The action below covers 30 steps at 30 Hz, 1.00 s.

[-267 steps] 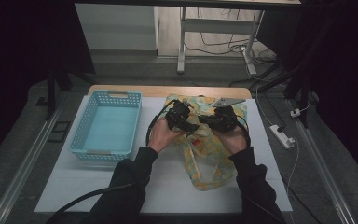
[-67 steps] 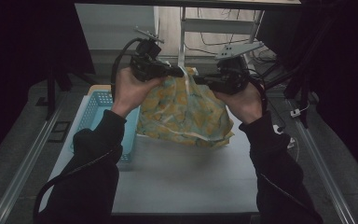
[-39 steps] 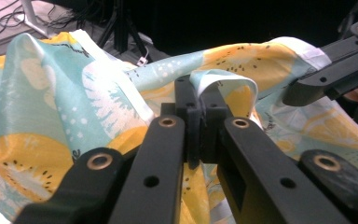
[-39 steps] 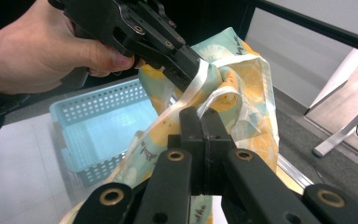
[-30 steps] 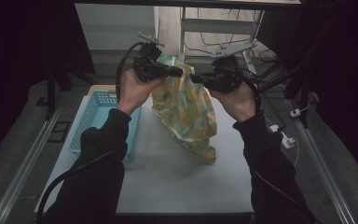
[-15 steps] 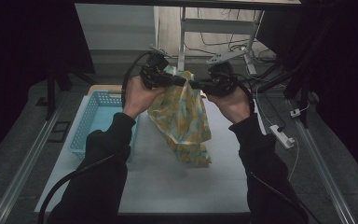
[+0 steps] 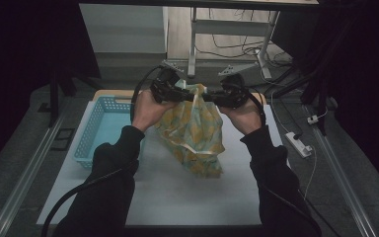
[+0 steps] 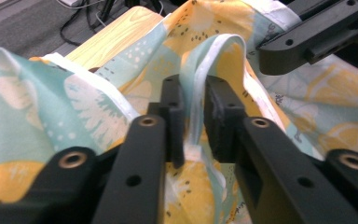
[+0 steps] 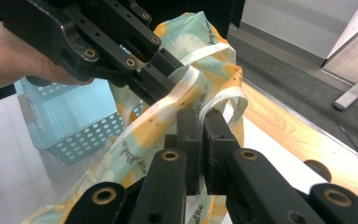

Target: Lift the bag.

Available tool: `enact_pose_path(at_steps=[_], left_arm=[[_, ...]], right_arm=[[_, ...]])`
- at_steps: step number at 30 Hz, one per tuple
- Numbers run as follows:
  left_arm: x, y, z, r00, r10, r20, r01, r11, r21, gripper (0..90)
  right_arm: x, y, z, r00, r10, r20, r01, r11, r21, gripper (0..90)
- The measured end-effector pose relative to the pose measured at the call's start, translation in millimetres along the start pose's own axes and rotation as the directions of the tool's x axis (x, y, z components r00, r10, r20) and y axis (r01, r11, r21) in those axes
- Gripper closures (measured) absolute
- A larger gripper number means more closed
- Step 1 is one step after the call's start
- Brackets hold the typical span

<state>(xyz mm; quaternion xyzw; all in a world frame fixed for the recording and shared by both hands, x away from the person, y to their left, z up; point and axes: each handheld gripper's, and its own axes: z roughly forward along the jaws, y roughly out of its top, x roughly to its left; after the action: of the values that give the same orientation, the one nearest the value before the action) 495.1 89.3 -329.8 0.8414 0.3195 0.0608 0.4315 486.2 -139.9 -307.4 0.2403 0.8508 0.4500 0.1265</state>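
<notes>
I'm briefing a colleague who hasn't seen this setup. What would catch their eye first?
A yellow and pale green patterned bag hangs over the middle of the white table, its bottom resting on it. It is held by its white handles between the left hand-held gripper and the right hand-held gripper. Left of it sits a light blue basket.

Count: 1 patterned yellow-and-teal bag (image 7: 193, 131), 1 blue perforated basket (image 7: 98, 129), 2 grippers — left gripper (image 7: 170, 90), right gripper (image 7: 225, 95) — 1 worktop (image 7: 177, 192), 1 white power strip (image 7: 298, 143) on the floor at right.
</notes>
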Motion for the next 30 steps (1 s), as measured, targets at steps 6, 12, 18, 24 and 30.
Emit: enact_pose_path(at_steps=[6, 12, 18, 24, 30], left_arm=[[-1.3, -4.3, -2.3, 1.0, -0.005, 0.003, 0.005, 0.9998, -0.017, 60.6], [-3.8, -4.7, -10.4, 0.9999, -0.007, 0.014, 0.007, 0.9992, -0.04, 46.6], [-11.2, -4.1, -24.1, 0.9995, 0.03, -0.007, -0.03, 0.9984, -0.047, 36.3], [-14.7, -8.0, -30.9, 0.9993, 0.034, 0.011, -0.034, 0.9984, -0.044, 25.8], [-18.9, -16.3, -34.3, 0.9992, 0.041, 0.002, -0.041, 0.9986, -0.033, 17.2]], right_arm=[[-2.9, -4.2, -1.7, 0.9998, 0.014, 0.012, -0.014, 1.0, -0.007, 79.4], [-5.5, -4.7, -6.5, 0.9993, 0.024, 0.029, -0.024, 1.0, -0.015, 71.4], [-6.2, -5.0, -14.1, 0.9991, 0.028, 0.03, -0.027, 0.999, -0.035, 63.6], [-3.4, -2.5, -20.8, 0.9993, 0.022, 0.029, -0.021, 0.999, -0.045, 56.0], [0.2, -2.9, -26.4, 0.9997, 0.022, 0.014, -0.021, 0.998, -0.06, 48.6]])
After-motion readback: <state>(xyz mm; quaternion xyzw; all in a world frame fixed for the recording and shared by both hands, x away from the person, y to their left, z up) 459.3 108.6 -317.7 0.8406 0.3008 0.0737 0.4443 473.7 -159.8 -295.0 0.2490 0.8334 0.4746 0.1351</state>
